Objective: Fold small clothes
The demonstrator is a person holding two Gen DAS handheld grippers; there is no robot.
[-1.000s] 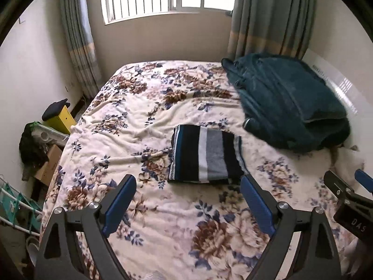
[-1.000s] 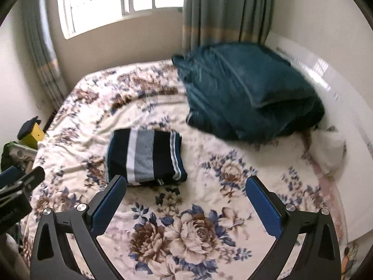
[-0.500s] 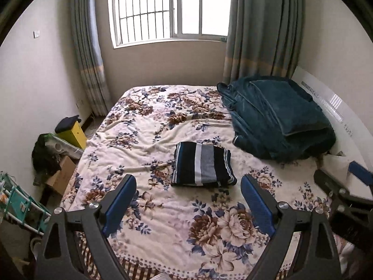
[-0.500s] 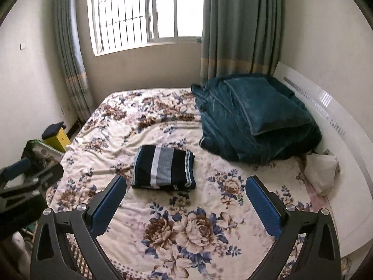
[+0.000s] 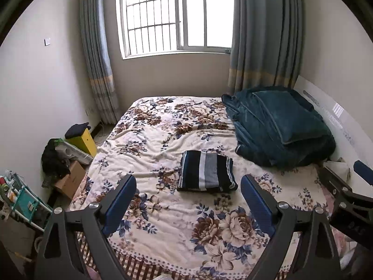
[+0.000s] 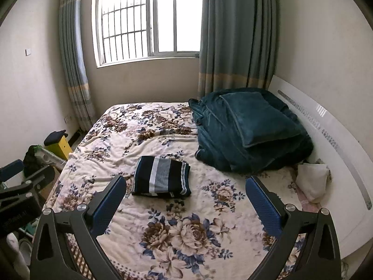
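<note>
No brand or label reads clearly: pale lettering on the black body of the right gripper, seen at the right edge of the left wrist view, and on the left gripper's body in the right wrist view, is too blurred to make out.

The left gripper (image 5: 188,187) has its two black fingers with blue ribbed pads (image 5: 121,193) spread wide, with nothing between them and nothing touched; it hangs above the near end of the bed. The right gripper (image 6: 185,190) is likewise spread wide and empty, its blue pads (image 6: 263,201) clear of the bedding.

The folded striped garment (image 5: 206,174), a soft knit in navy, white and grey bands with a thin patterned edge, lies flat as a neat rectangle near the middle of the bed, well apart from both grippers. It rests on the cream floral bedspread (image 5: 163,144), a plush, slightly rumpled cover printed with brown and blue roses. Just beyond it to the right sits a heaped dark teal fleece blanket (image 5: 279,126), against the glossy white headboard (image 6: 331,144). A small white pillow (image 6: 311,182) is tucked beside the headboard. Grey-blue pleated curtains (image 5: 263,35) with a tan band frame the barred window (image 5: 174,16). On the floor to the left stand a yellow box (image 5: 84,140) with a dark cloth on top and a brown cardboard carton (image 5: 72,179).
</note>
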